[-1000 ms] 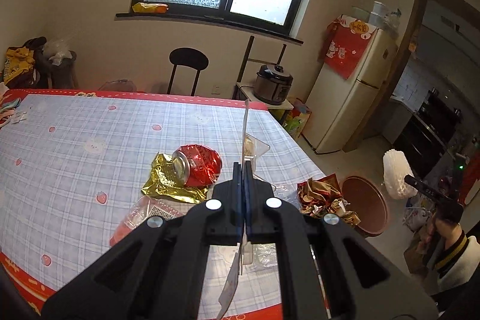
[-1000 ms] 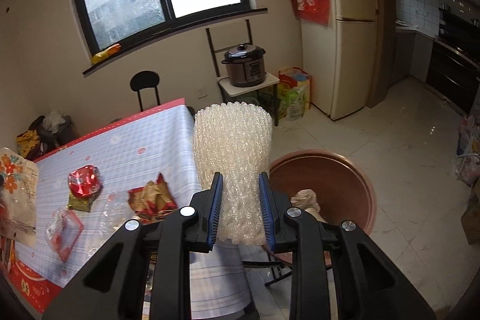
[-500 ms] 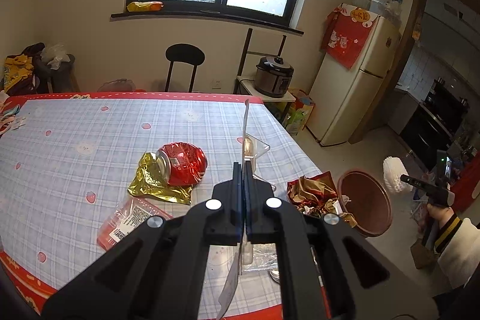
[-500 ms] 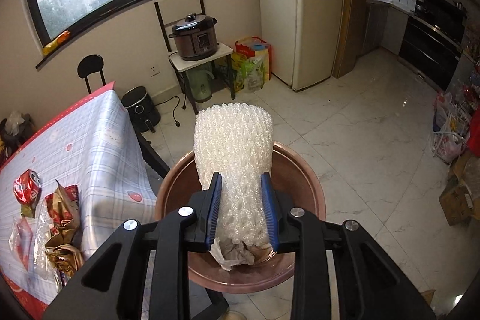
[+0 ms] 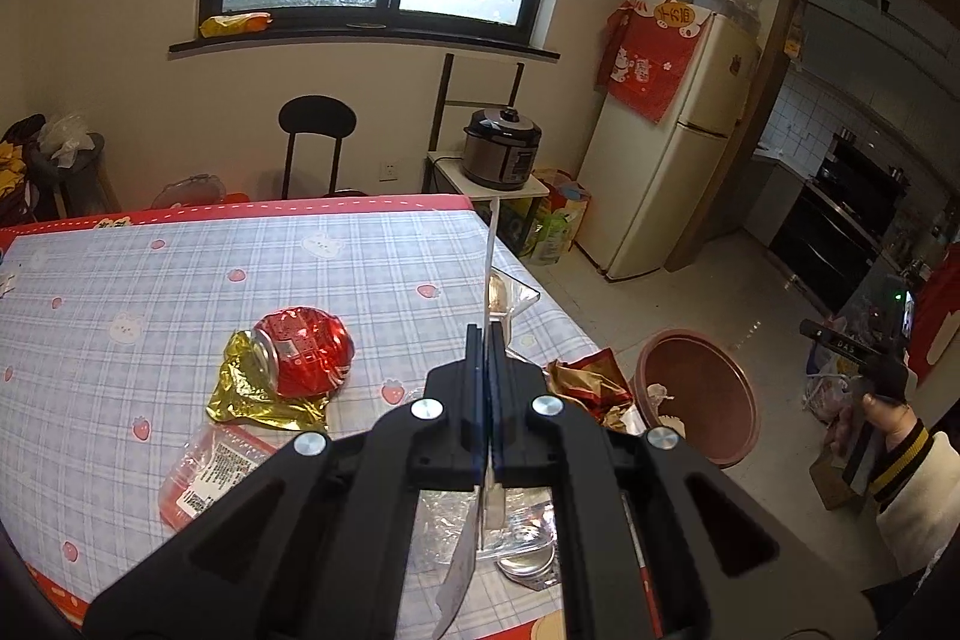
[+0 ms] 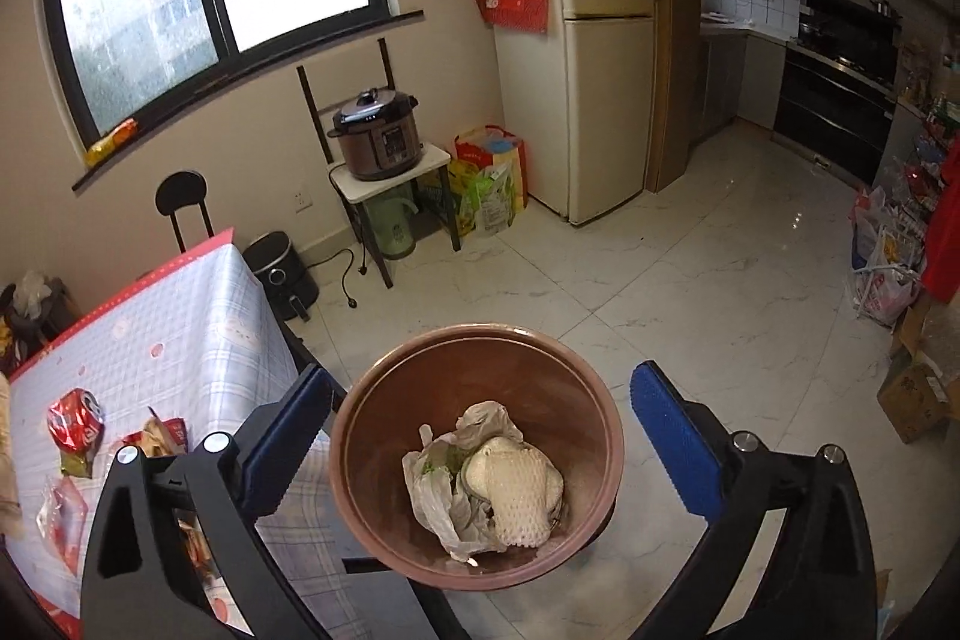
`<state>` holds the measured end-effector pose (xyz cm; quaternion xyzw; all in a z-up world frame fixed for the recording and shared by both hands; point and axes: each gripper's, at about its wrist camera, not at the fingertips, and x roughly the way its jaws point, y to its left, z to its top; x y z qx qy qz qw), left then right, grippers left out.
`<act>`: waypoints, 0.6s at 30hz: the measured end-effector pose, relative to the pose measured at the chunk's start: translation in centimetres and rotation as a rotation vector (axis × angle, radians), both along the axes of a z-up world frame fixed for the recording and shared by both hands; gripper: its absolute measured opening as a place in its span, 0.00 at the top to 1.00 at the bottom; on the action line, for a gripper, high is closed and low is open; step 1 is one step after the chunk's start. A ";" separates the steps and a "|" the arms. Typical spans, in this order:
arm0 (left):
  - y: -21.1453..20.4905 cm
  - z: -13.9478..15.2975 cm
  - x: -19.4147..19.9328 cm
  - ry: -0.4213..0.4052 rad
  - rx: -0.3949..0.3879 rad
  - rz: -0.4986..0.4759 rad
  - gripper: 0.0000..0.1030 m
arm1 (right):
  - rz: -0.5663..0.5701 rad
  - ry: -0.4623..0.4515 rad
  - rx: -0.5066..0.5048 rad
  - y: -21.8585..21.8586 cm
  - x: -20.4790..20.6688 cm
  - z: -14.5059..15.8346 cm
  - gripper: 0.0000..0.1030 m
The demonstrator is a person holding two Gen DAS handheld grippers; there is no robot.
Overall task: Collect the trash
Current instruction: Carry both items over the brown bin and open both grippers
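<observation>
My left gripper point(image 5: 486, 334) is shut on a thin flat wrapper point(image 5: 491, 250), seen edge-on, above the checked table point(image 5: 300, 250). Below it lie a crushed red can point(image 5: 303, 352) on a gold foil wrapper point(image 5: 252, 400), a red-and-clear packet point(image 5: 210, 472), a crumpled red-gold wrapper point(image 5: 585, 382) and clear plastic point(image 5: 516, 526). My right gripper point(image 6: 480, 376) hangs over the brown bin point(image 6: 354, 460). Its jaws are opening wide, with nothing between the pads point(image 6: 672, 436). The white foam net point(image 6: 516, 490) lies inside the bin on a crumpled plastic bag point(image 6: 432, 490).
The bin point(image 5: 720, 436) stands on the tiled floor just off the table's right corner. A black chair point(image 5: 317, 124), a rice cooker on a stand point(image 6: 375, 136) and a fridge point(image 6: 576, 40) line the far wall. Bags and boxes point(image 6: 900, 388) sit at the right.
The right gripper swung from the table's edge to above the bin and opened, and the foam net dropped into the bin. The left gripper drifted slightly, still pinching its wrapper.
</observation>
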<state>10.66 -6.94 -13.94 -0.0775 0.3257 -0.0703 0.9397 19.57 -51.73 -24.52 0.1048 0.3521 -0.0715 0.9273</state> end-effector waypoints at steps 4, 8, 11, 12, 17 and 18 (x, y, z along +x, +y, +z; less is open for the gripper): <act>-2.4 -0.1 1.4 0.006 -0.013 -0.080 0.94 | -0.024 0.003 -0.019 0.1 -1.9 0.9 0.05; -5.9 -0.3 3.5 0.013 -0.021 -0.188 0.94 | -0.050 0.000 -0.013 -0.4 -4.0 1.5 0.05; -9.2 -0.6 5.4 0.021 -0.028 -0.271 0.94 | -0.068 -0.002 0.000 -1.1 -5.5 1.7 0.05; -10.2 -0.8 6.0 0.026 -0.034 -0.295 0.94 | -0.076 -0.002 0.000 -1.4 -5.9 1.7 0.05; -17.5 -2.3 9.6 0.071 -0.067 -0.431 0.94 | -0.117 0.004 0.001 -3.0 -7.7 1.7 0.05; -18.9 -2.6 10.1 0.075 -0.059 -0.456 0.94 | -0.129 0.009 0.001 -3.5 -8.1 1.6 0.05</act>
